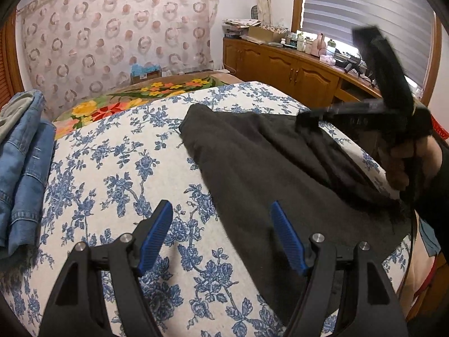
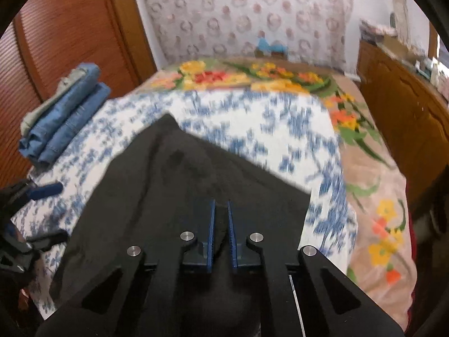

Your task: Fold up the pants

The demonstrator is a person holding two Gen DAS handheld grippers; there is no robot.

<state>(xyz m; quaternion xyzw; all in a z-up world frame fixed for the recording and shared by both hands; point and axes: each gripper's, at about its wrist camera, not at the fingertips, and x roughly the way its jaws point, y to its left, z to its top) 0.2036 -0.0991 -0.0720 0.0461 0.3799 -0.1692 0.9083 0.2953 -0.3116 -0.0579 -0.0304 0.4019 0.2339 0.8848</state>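
Black pants [image 1: 266, 165] lie on the blue-flowered bed cover [image 1: 118, 163]. My left gripper [image 1: 221, 224] is open and empty, low over the cover at the pants' left edge. In the right wrist view the pants [image 2: 179, 182] spread out ahead, and my right gripper [image 2: 221, 224] is shut on a fold of the black cloth, which rises between its blue pads [image 2: 212, 233]. The right gripper also shows in the left wrist view [image 1: 308, 119], at the pants' right side. The left gripper shows at the left edge of the right wrist view [image 2: 53, 210].
Folded blue jeans [image 1: 25, 151] are stacked at the bed's left edge, also in the right wrist view [image 2: 64, 118]. A flowered blanket [image 1: 134, 95] lies beyond the cover. A wooden cabinet [image 1: 283, 67] with clutter stands at the right. A patterned curtain [image 1: 112, 28] hangs behind.
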